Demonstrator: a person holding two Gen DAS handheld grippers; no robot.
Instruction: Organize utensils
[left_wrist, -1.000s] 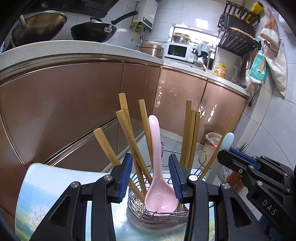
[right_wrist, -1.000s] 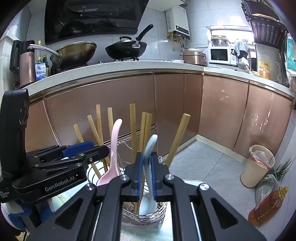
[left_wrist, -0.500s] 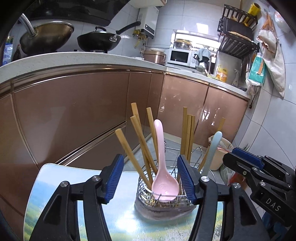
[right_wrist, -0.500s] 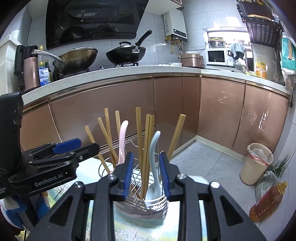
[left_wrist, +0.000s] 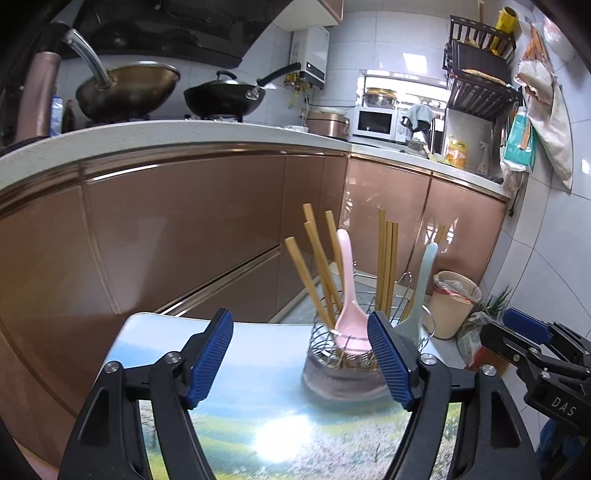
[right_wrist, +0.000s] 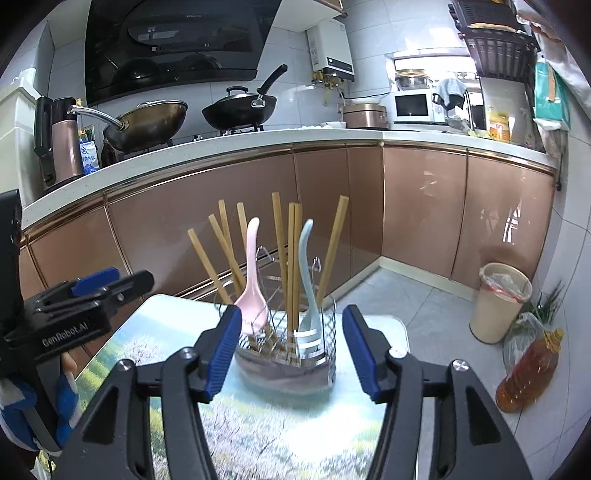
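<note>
Both tools, left tool (left_wrist: 300, 360) and right tool (right_wrist: 291, 352), are backing away spread and empty, leaving pink spoon (left_wrist: 349, 295) and blue spoon (right_wrist: 306, 291) standing ahead in the wire holder (right_wrist: 325, 332); retreating straight is avoiding snagging handles.

Lower ends of the wooden chopsticks (right_wrist: 286, 258) lost inside the wire holder (right_wrist: 328, 325), behind mesh and blur. Bowl of the pink spoon (left_wrist: 352, 332) partly covered by the left gripper's (left_wrist: 299, 358) right pad. Bowl of the blue spoon (right_wrist: 308, 332) half hidden behind wire. Holder base smeared in both views, material unclear. Table top (right_wrist: 258, 424) blurred, near edge cut off by the frame. Right gripper (left_wrist: 532, 347) cropped at the picture's right edge. Hand holding the left gripper mostly out of frame.
</note>
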